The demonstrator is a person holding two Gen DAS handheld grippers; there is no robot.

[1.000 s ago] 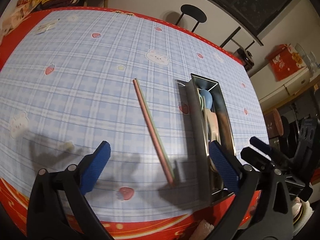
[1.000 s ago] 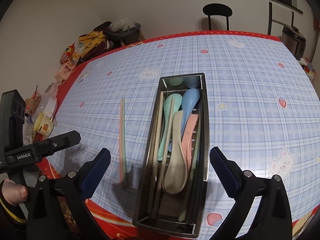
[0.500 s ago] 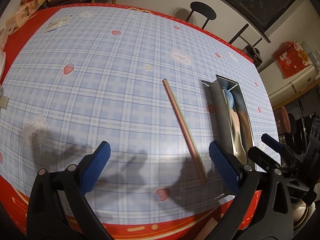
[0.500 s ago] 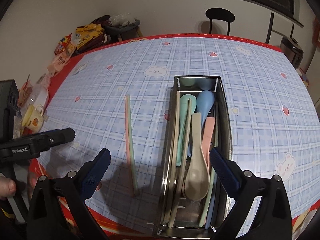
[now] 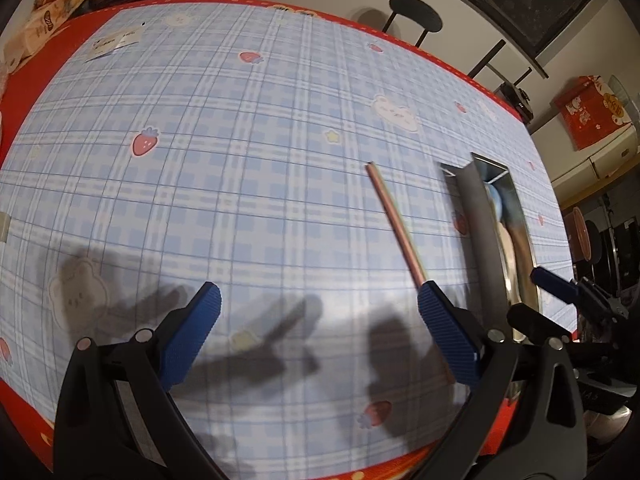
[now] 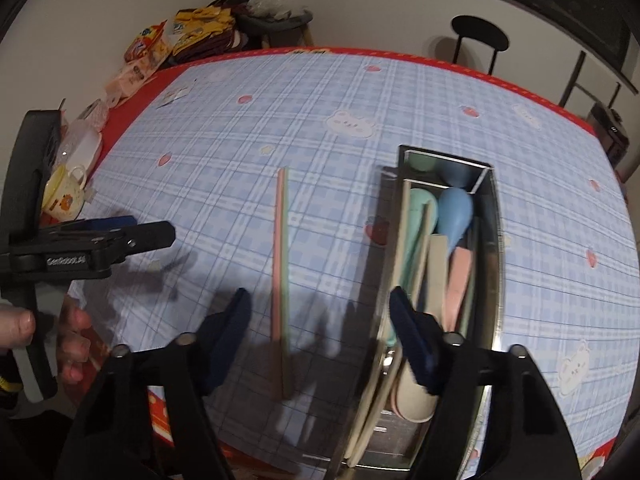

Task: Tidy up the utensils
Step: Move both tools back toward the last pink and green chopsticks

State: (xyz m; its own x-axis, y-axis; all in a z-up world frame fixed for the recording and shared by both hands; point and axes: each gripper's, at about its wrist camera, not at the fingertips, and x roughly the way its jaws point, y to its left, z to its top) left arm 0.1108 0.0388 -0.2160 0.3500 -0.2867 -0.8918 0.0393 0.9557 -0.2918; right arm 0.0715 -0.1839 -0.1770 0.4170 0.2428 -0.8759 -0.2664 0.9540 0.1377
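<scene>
A pair of chopsticks (image 6: 282, 260), one pink and one pale green, lies side by side on the blue checked tablecloth. My right gripper (image 6: 320, 332) hovers over their near end with its jaws closing. The chopsticks lie between the blue pads (image 6: 228, 332), which do not touch them. To the right stands a long metal tray (image 6: 494, 240) holding a blue spoon (image 6: 454, 216), other pastel spoons and chopsticks. My left gripper (image 5: 320, 320) is open over bare cloth, left of the chopsticks (image 5: 396, 224) and the tray (image 5: 480, 240).
Snack packets (image 6: 180, 36) are piled at the far left corner. Cups (image 6: 66, 196) stand beyond the left edge. A black stool (image 6: 480, 36) is behind the table. A hand (image 6: 16, 328) holds the left gripper's handle at the red near edge.
Both grippers have shifted left across the table. The right jaws have narrowed from wide open and now straddle the chopsticks instead of the tray.
</scene>
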